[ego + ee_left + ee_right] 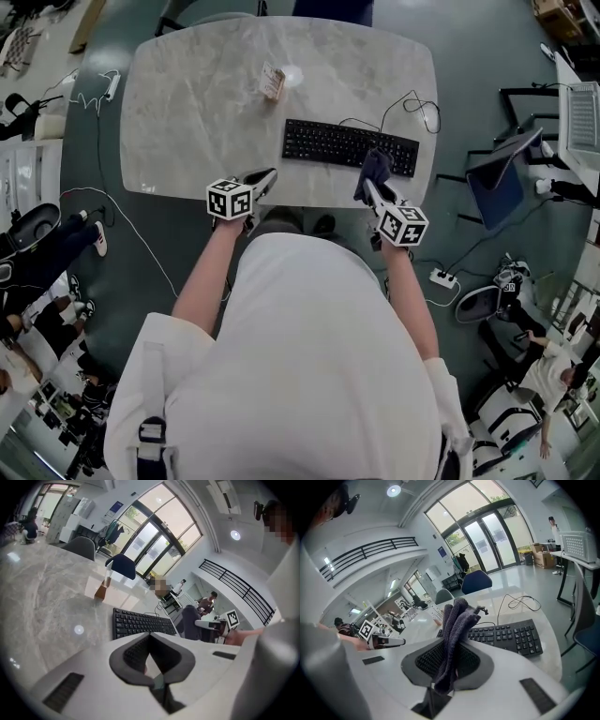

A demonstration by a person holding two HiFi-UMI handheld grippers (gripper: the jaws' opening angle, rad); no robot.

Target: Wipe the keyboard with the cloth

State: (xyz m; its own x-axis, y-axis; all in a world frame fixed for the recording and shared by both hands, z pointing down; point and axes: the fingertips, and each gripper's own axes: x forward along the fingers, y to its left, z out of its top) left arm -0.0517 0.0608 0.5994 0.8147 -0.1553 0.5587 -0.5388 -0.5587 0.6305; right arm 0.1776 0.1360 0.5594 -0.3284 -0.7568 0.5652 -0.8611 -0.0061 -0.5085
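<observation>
head view: right gripper (372, 187) pinching cloth (375, 167) at keyboard (337, 143); left gripper (265, 178) pressed together; box (272, 82) beyond.

Dark grey-green floor (469, 56) surrounds the pale marble table (187, 112); the right gripper view shows tall glazed doors (487, 534) upper centre, black-railed balcony (370, 552) upper left.

The work surface is a rounded table (187, 112) with a marble-pattern top. A small box (272, 82) sits on it toward the far edge (print not legible). The floor (469, 56) is dark grey-green. A white cable (134, 234) runs across it at the left. A white power strip (441, 277) lies at the right, near a dark blue chair (497, 183). Beyond the table are tall glass doors (490, 529) and a black railing (370, 551).
</observation>
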